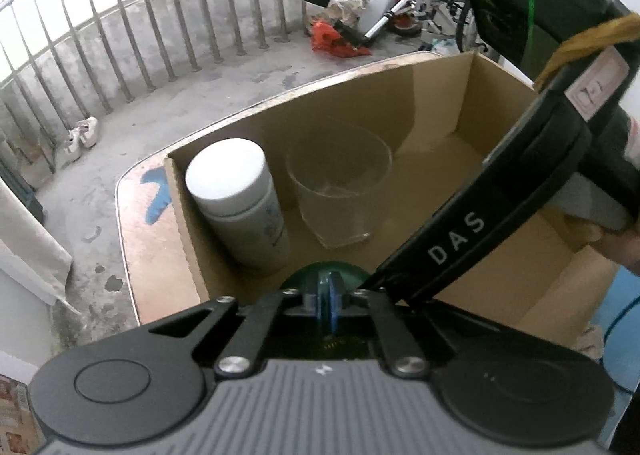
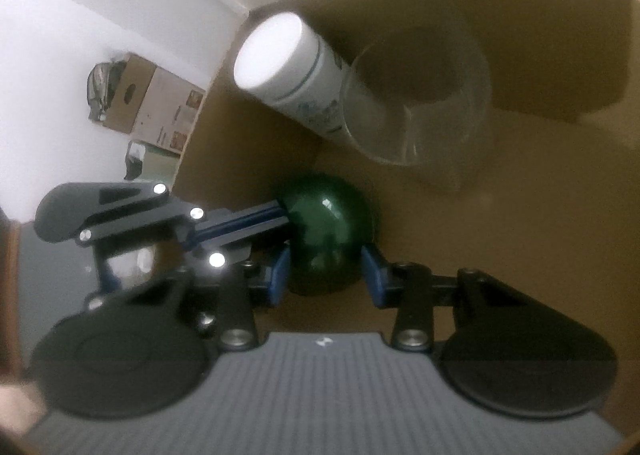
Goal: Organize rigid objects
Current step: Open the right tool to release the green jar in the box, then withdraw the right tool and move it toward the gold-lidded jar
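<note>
- I am holding the left hand-held gripper [image 1: 326, 295] with its blue pads pressed together, nothing visibly between them; the tips are touching or sitting right at the near edge of the green ball [image 1: 324, 273], and I cannot tell which.
- From the right wrist view, the left hand-held gripper [image 2: 276, 215] is reaching in from the left, its closed blue fingers [image 2: 240, 221] meeting the left side of the green ball [image 2: 328, 231].
- I am keeping the right hand-held gripper [image 2: 326, 275] partly spread around the green ball, one blue pad on each side of its lower half; the pads look right at the surface, but I cannot tell whether they are pressing.
- The green ball is sitting on the floor of the cardboard box [image 1: 436, 95], near its front-left corner.
- The white bottle [image 1: 236, 199] is standing upright in the box's left corner, against the wall.
- The clear glass cup [image 1: 340, 187] is standing upright just beside the bottle, to its right.
- The box is resting on the table [image 1: 152, 239], close to its left edge.
- The right hand-held gripper's body is crossing the left wrist view from the upper right, marked "DAS".
</note>
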Demonstrator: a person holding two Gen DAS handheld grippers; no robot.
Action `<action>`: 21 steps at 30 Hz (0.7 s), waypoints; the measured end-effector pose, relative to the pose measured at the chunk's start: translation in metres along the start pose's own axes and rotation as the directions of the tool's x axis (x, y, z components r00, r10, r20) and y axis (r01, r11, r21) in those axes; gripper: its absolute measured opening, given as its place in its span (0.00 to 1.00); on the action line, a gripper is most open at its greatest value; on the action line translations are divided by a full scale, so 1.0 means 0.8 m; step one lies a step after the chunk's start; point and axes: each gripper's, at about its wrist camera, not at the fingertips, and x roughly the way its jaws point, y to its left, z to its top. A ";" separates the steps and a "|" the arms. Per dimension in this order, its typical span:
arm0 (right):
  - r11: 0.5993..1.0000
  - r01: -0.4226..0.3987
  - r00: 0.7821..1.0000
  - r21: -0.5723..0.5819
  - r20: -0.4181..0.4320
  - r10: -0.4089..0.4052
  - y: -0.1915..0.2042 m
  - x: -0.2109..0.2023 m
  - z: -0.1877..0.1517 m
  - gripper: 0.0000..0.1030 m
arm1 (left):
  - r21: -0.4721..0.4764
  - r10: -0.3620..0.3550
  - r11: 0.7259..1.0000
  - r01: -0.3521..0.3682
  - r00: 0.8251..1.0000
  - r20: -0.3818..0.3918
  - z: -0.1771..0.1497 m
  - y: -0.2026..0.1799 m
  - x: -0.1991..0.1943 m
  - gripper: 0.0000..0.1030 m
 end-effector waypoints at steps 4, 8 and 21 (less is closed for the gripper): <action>1.000 -0.001 1.000 0.024 0.017 0.000 -0.007 -0.003 -0.001 0.37 | -0.021 0.027 0.999 -0.027 0.999 0.017 0.004 0.002 -0.004 0.34; 0.999 -0.016 0.998 0.040 0.062 0.014 -0.007 -0.030 -0.010 0.39 | -0.077 -0.006 0.997 0.014 0.995 0.099 0.004 0.015 -0.045 0.56; 0.997 -0.028 0.877 -0.074 0.476 0.060 0.047 -0.240 -0.201 0.61 | -0.083 -0.046 0.992 0.094 0.887 0.459 -0.088 -0.044 -0.228 0.87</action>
